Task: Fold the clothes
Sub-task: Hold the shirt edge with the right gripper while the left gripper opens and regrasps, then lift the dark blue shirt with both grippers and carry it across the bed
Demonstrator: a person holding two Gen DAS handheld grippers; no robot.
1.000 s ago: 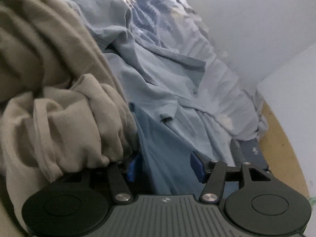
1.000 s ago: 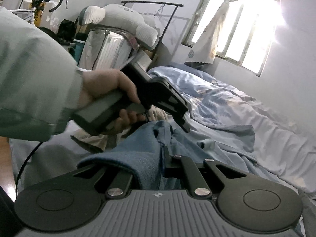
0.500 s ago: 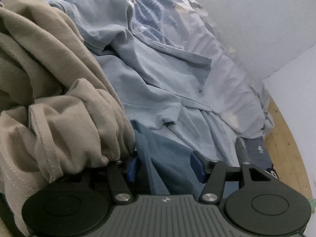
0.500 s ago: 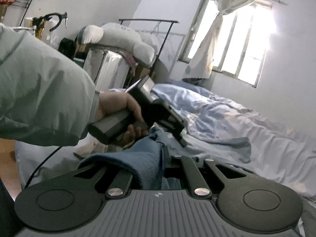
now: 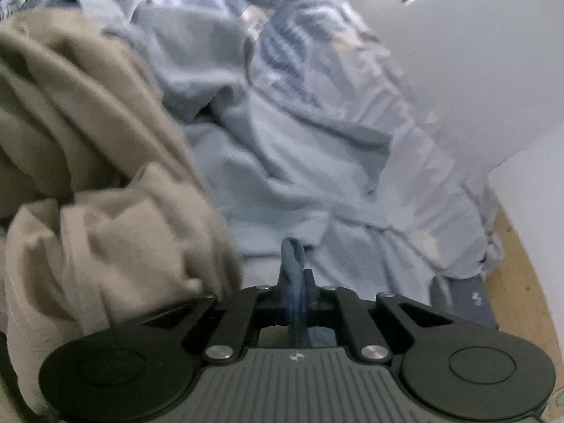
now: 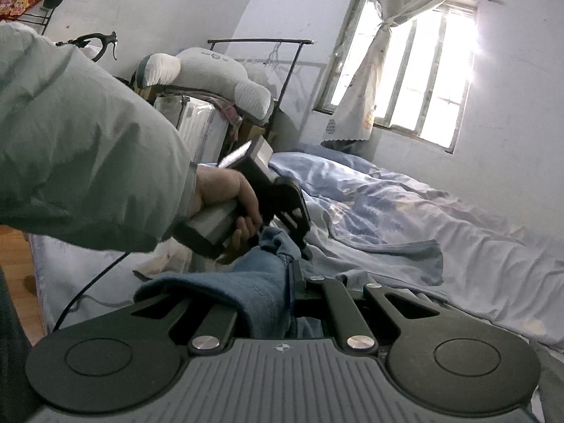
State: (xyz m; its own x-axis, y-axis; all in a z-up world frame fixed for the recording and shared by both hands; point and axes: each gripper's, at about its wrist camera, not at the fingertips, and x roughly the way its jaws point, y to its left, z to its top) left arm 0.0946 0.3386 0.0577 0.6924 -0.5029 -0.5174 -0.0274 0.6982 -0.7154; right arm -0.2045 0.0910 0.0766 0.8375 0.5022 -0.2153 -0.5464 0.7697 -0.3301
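Note:
In the left wrist view my left gripper (image 5: 295,282) is shut on a thin bunched edge of the blue garment (image 5: 293,257), which pokes up between the jaws. A beige garment (image 5: 88,190) is heaped against the gripper's left side. In the right wrist view my right gripper (image 6: 294,278) is shut on the blue garment (image 6: 253,282), whose cloth drapes over its left finger. Just beyond it a hand (image 6: 225,190) holds the left gripper (image 6: 303,243), close to the same cloth.
A rumpled light blue quilt (image 5: 317,134) covers the bed (image 6: 458,232), with a pale sheet running to the wall. Wooden floor (image 5: 518,253) shows at the bed's right edge. A window with a curtain (image 6: 409,81), a rack with pillows (image 6: 211,77) and a grey sleeve (image 6: 81,148) stand behind.
My left gripper went from open around the blue cloth to shut on its edge. The right gripper kept its hold and tilted up a little; the hand with the left gripper drew closer.

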